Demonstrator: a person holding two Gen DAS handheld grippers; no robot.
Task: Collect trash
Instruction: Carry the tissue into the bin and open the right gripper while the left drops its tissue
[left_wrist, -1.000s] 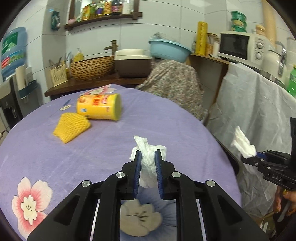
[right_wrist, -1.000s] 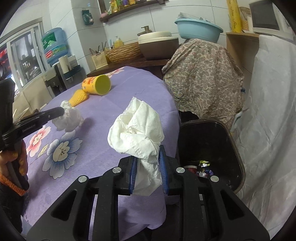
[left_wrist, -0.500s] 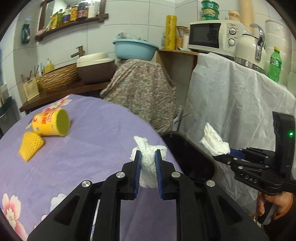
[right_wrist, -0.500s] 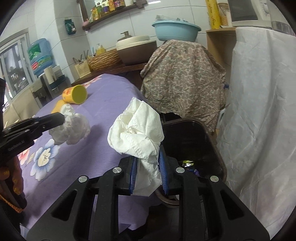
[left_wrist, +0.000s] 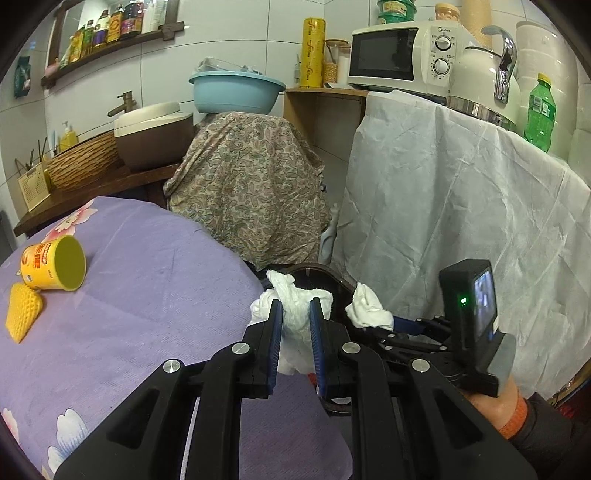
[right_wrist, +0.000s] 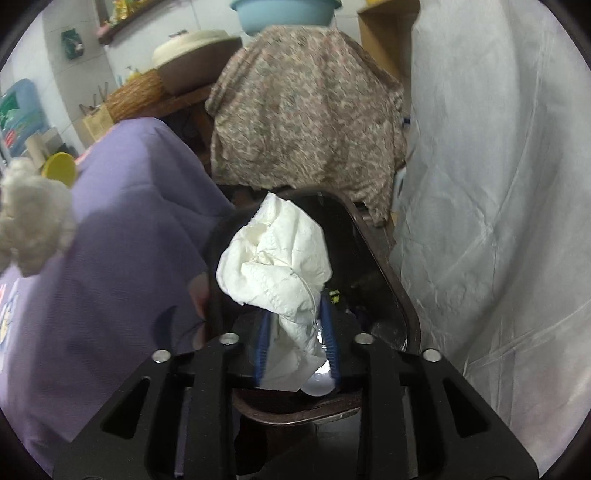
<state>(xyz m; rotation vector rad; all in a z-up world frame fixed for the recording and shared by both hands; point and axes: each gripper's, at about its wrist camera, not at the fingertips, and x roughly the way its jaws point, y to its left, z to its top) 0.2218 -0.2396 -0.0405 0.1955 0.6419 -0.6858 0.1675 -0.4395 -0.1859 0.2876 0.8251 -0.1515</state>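
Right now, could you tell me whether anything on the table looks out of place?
The yellow cup lies tipped on its side on the purple tablecloth, mouth open toward the camera, with a yellow foam net beside it; both look like uncollected trash.

White tiled wall (left_wrist: 236, 40), wooden shelf (left_wrist: 110, 42).

My left hand-held gripper (left_wrist: 296, 317) points forward and level, its blue-padded fingers (left_wrist: 275, 332) drawn close together, pinching what sits between them. My right hand-held gripper (right_wrist: 295, 325) tilts downward; its fingers (right_wrist: 263, 343) stand a little wider apart, and I cannot tell for certain whether they still clamp. In the left wrist view that right hand-held gripper (left_wrist: 397, 325) reaches in from the right side, just beside the left one, with my right hand (left_wrist: 491, 400) wrapped around its handle, an orange cuff at the wrist.
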